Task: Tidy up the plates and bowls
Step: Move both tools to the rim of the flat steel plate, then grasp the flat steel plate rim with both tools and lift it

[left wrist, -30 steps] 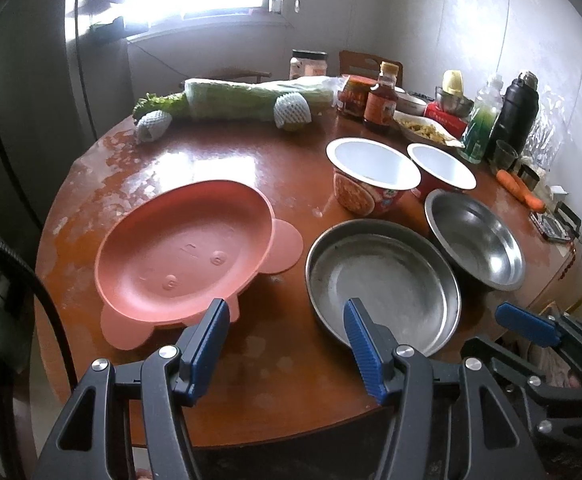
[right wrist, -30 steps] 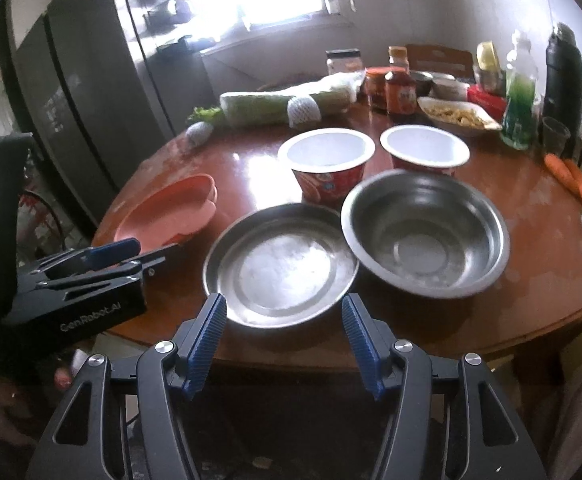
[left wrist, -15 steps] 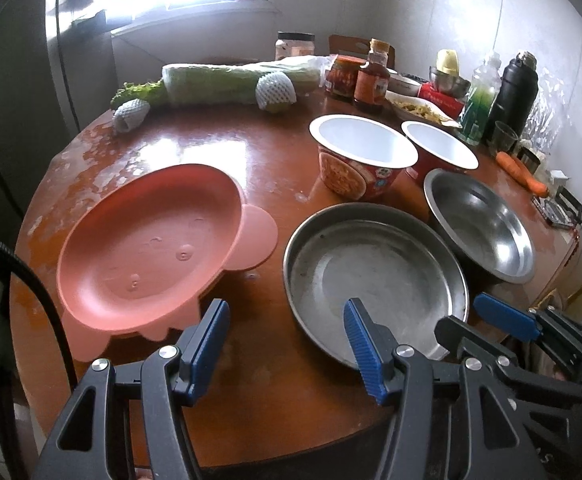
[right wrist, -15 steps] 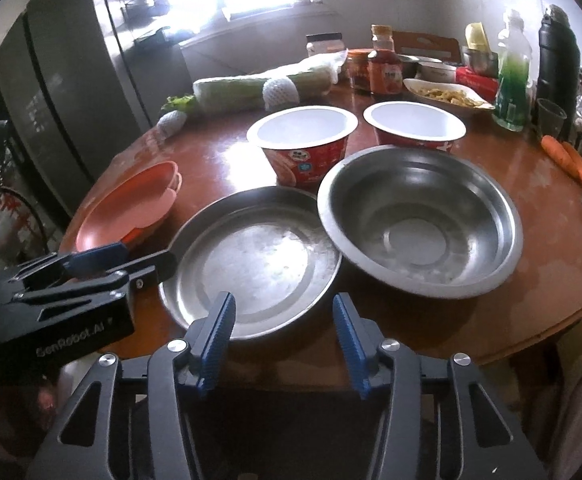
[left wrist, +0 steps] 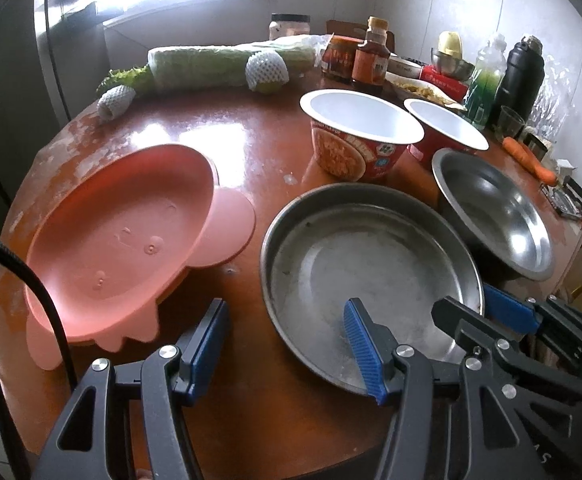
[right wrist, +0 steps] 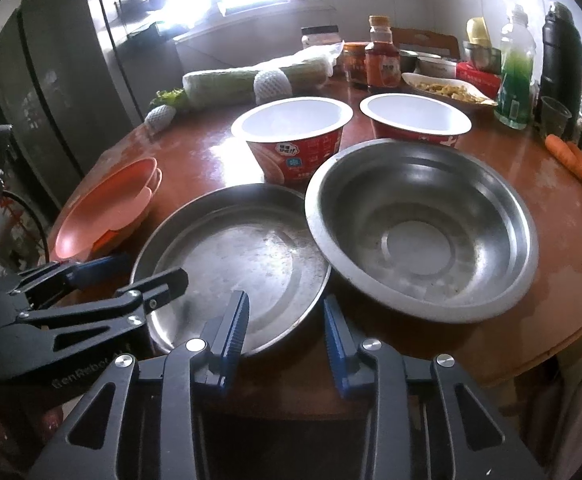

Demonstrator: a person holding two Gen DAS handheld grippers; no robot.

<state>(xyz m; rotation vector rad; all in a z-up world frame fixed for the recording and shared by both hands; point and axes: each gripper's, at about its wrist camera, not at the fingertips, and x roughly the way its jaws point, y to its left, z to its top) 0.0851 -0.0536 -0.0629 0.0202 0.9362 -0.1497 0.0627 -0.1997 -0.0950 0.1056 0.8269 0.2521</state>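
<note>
A shallow steel plate (left wrist: 371,264) (right wrist: 235,256) lies at the near edge of the round wooden table (left wrist: 251,136). A pink animal-shaped plate (left wrist: 119,240) (right wrist: 107,208) sits on its left and a deeper steel bowl (left wrist: 495,216) (right wrist: 419,228) on its right. Behind them stand two red paper bowls (left wrist: 363,128) (left wrist: 447,128). My left gripper (left wrist: 285,320) (right wrist: 151,268) is open, one finger over the steel plate and the other over bare table. My right gripper (right wrist: 285,316) (left wrist: 461,300) straddles the plate's near right rim. Its jaws are closing, and the pads are not touching the rim.
Along the back of the table lie a wrapped cabbage (left wrist: 227,64), sauce jars and bottles (left wrist: 371,60), a dish of food (right wrist: 447,88), a green bottle (right wrist: 515,72), a black flask (right wrist: 563,48) and carrots (right wrist: 575,160). A dark fridge (right wrist: 51,80) stands on the left.
Both grippers have come forward and down over the steel plate's near rim. The right gripper's jaws have narrowed; the left ones keep the same width.
</note>
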